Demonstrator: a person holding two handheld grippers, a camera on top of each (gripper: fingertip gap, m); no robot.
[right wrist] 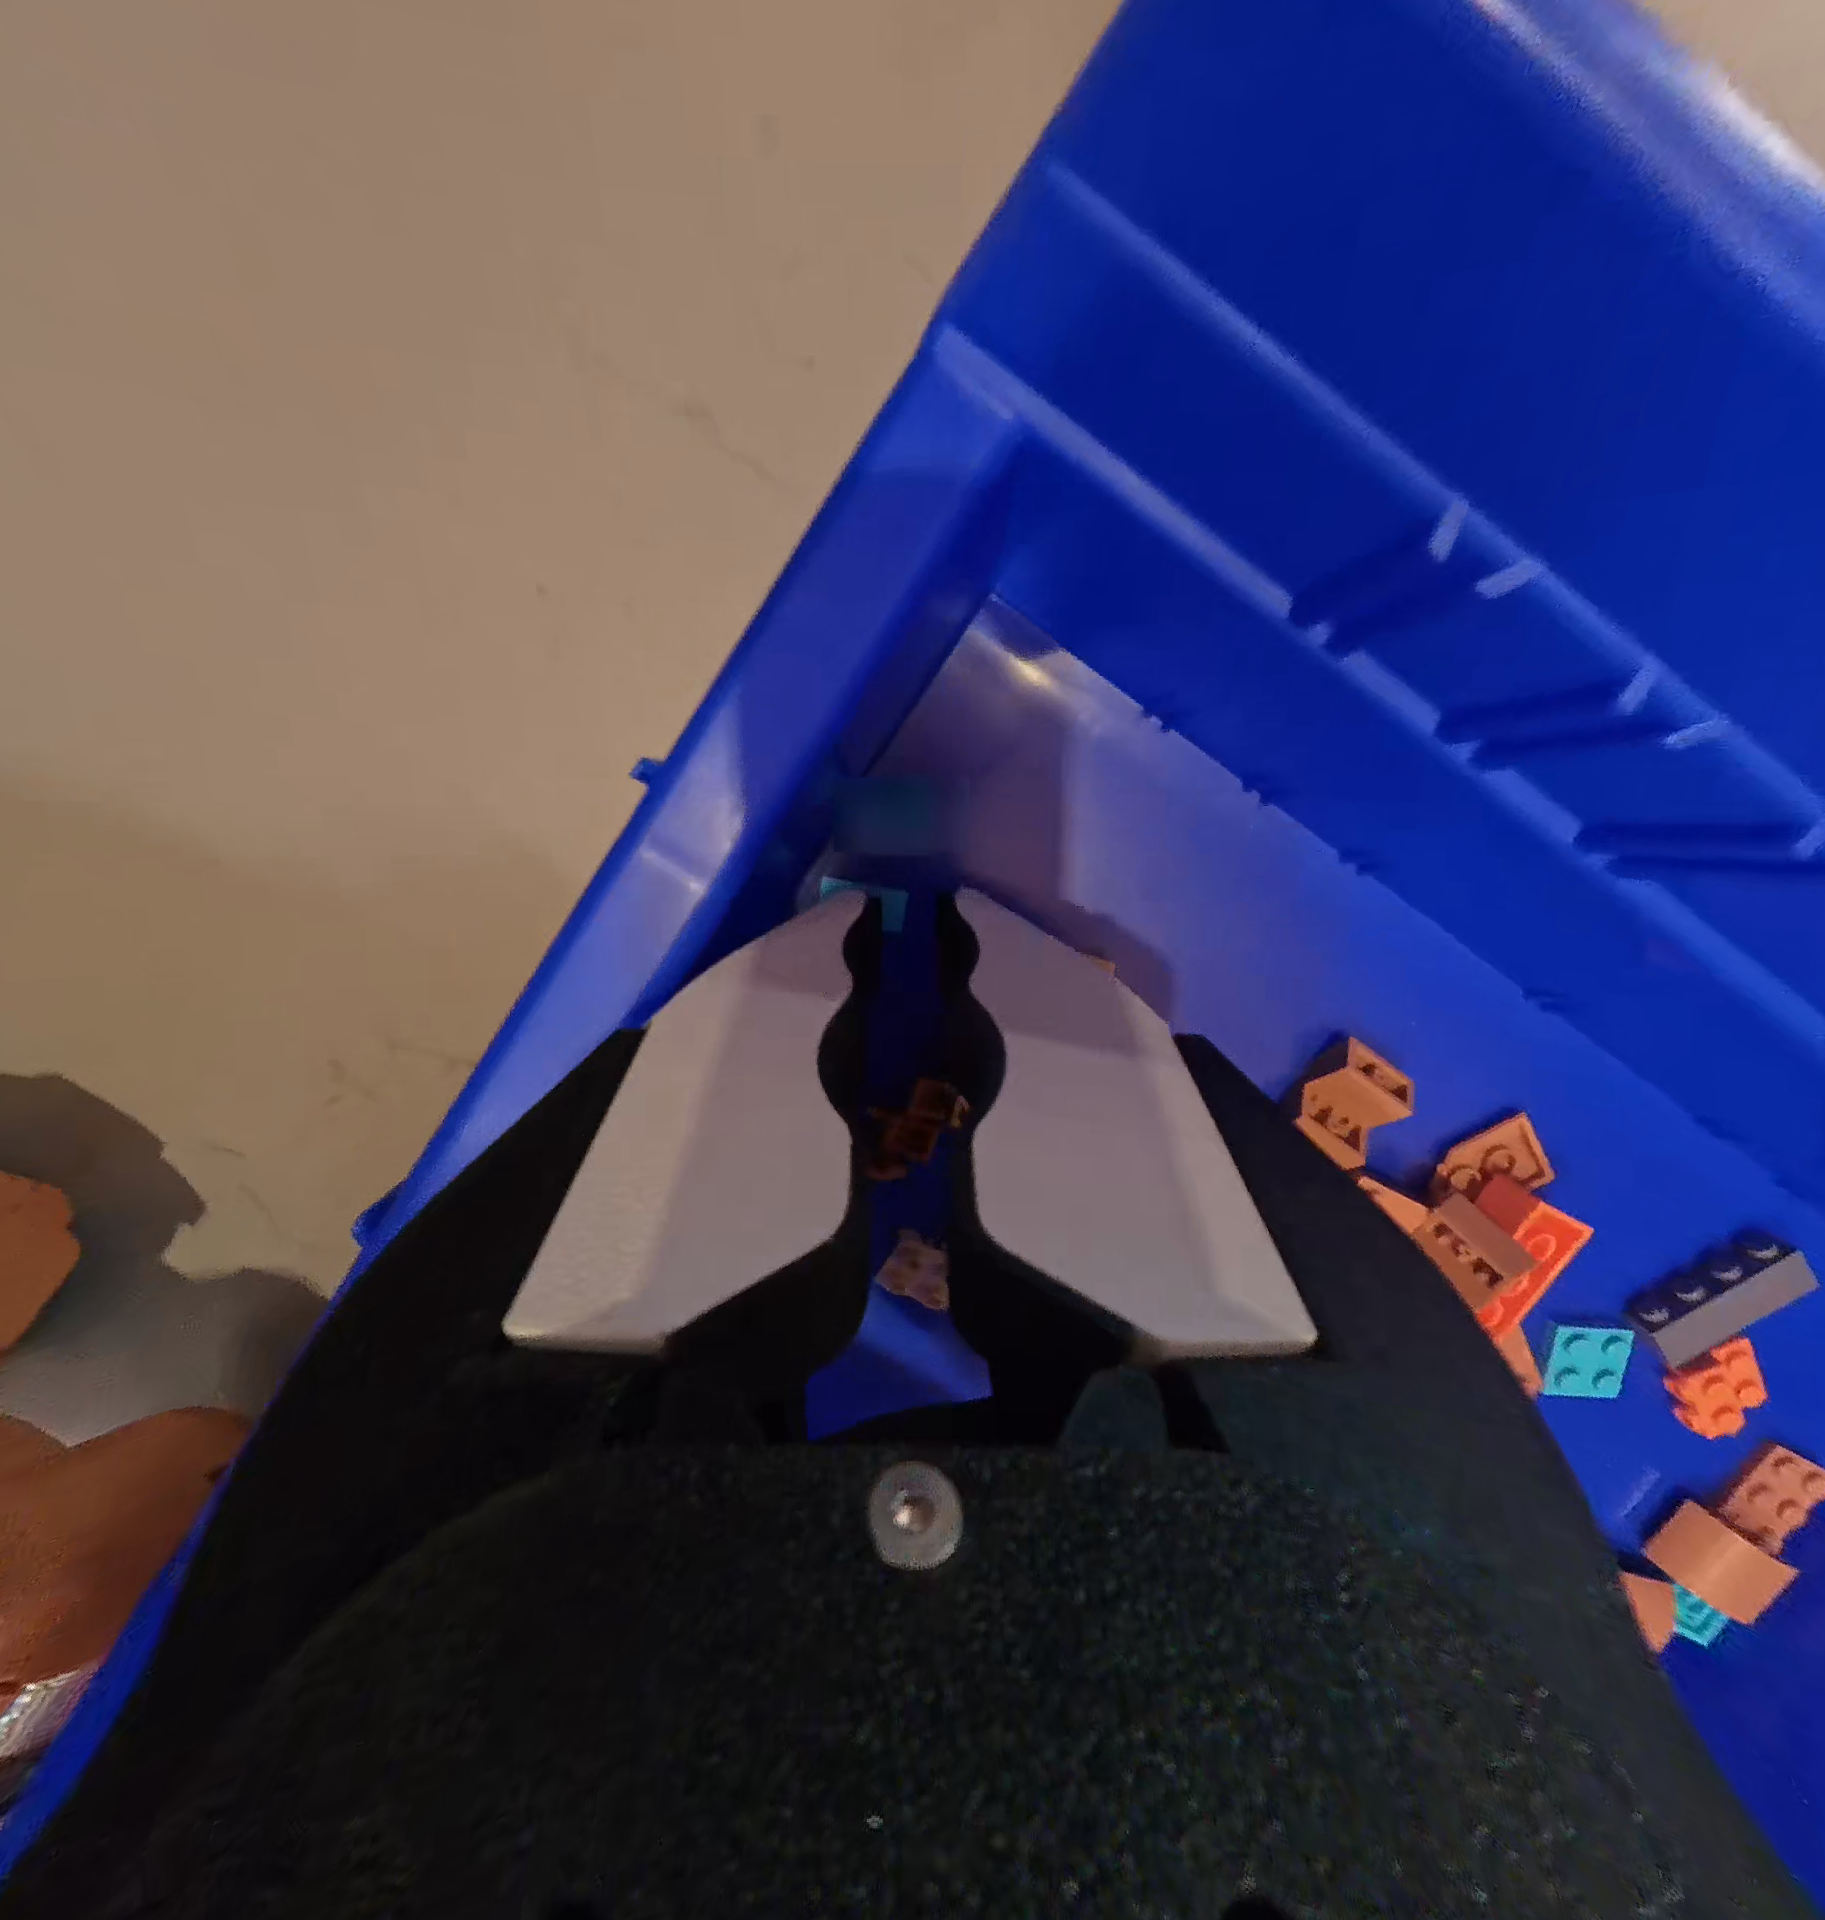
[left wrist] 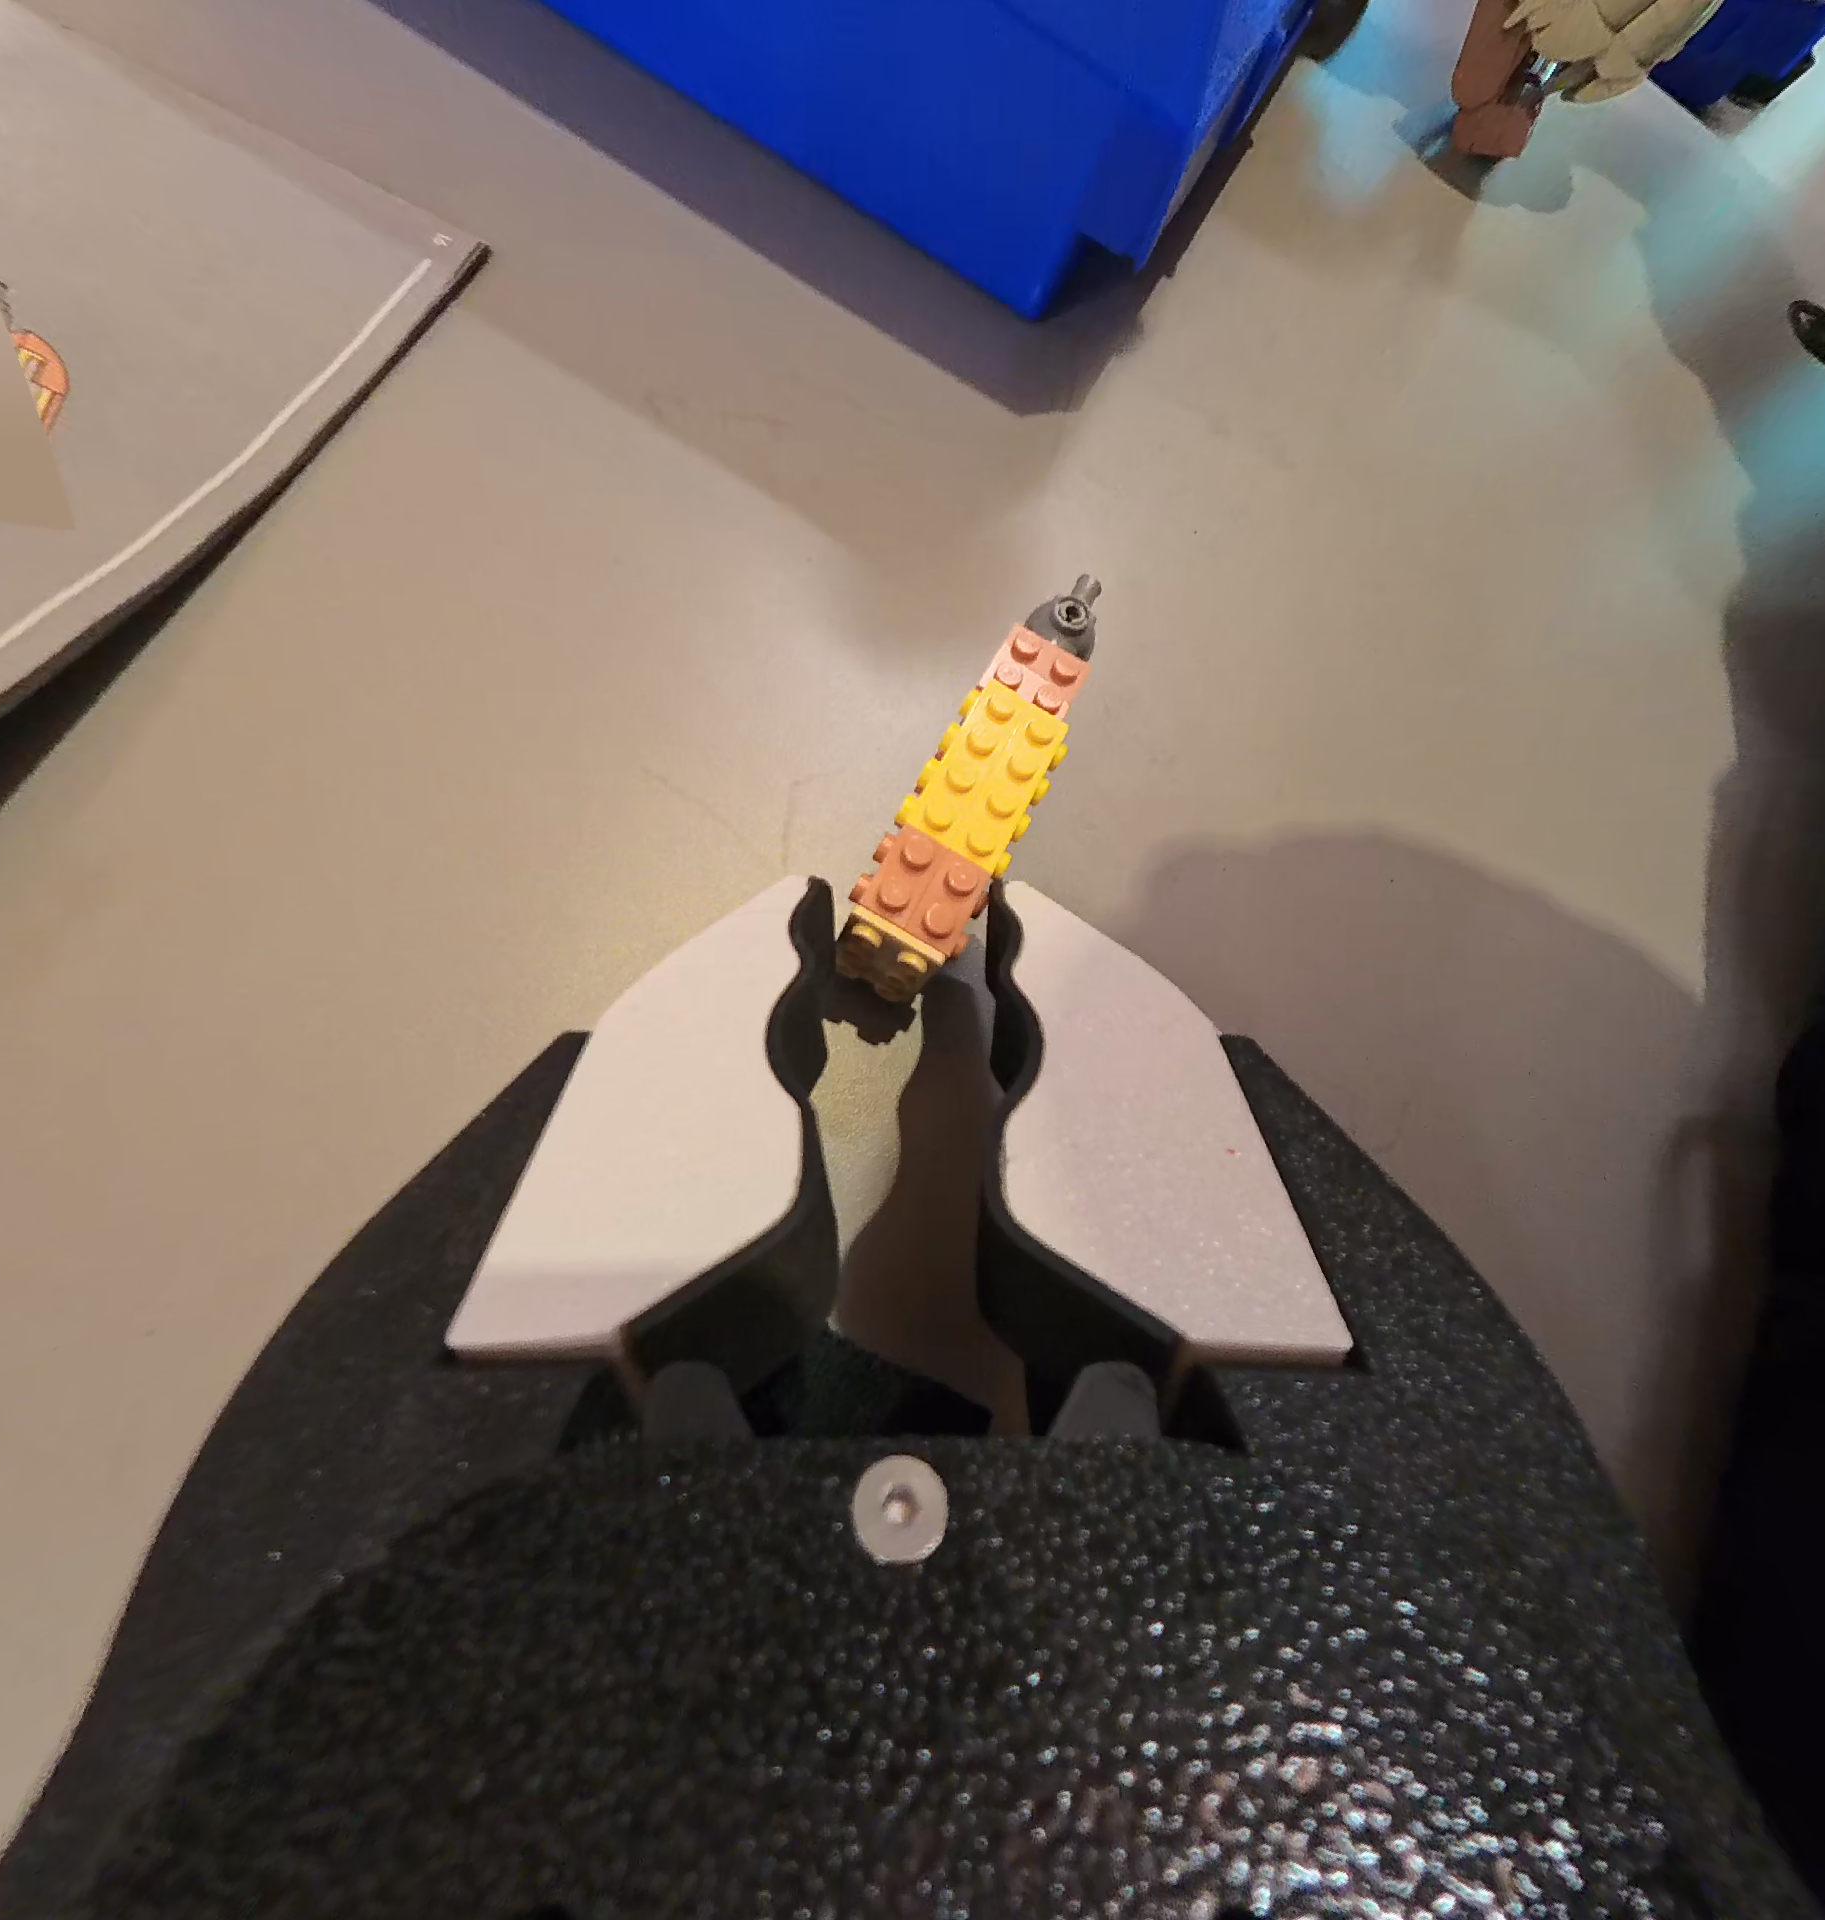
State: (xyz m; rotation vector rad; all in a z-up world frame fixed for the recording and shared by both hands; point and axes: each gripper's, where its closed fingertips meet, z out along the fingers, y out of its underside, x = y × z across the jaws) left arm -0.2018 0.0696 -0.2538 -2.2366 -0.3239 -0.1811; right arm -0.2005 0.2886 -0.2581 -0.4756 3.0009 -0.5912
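Left wrist view: a studded brick stack (left wrist: 975, 790), tan at the base, then salmon, yellow, salmon and a grey tip, is clamped at its lower end between the left gripper's (left wrist: 903, 914) black fingers (left wrist: 806, 935) and is tilted toward 1 o'clock above the beige surface (left wrist: 472, 675). A booklet (left wrist: 191, 343) lies at 10 o'clock, a blue bin (left wrist: 939, 135) at 12.

Right wrist view: the right gripper (right wrist: 908, 914) is held inside a blue bin (right wrist: 1407, 520), its fingers (right wrist: 955, 925) narrowly parted with a small turquoise piece (right wrist: 887, 902) at the tips; whether it is pinched cannot be told. Loose bricks (right wrist: 1510, 1247) lie at 3 o'clock.
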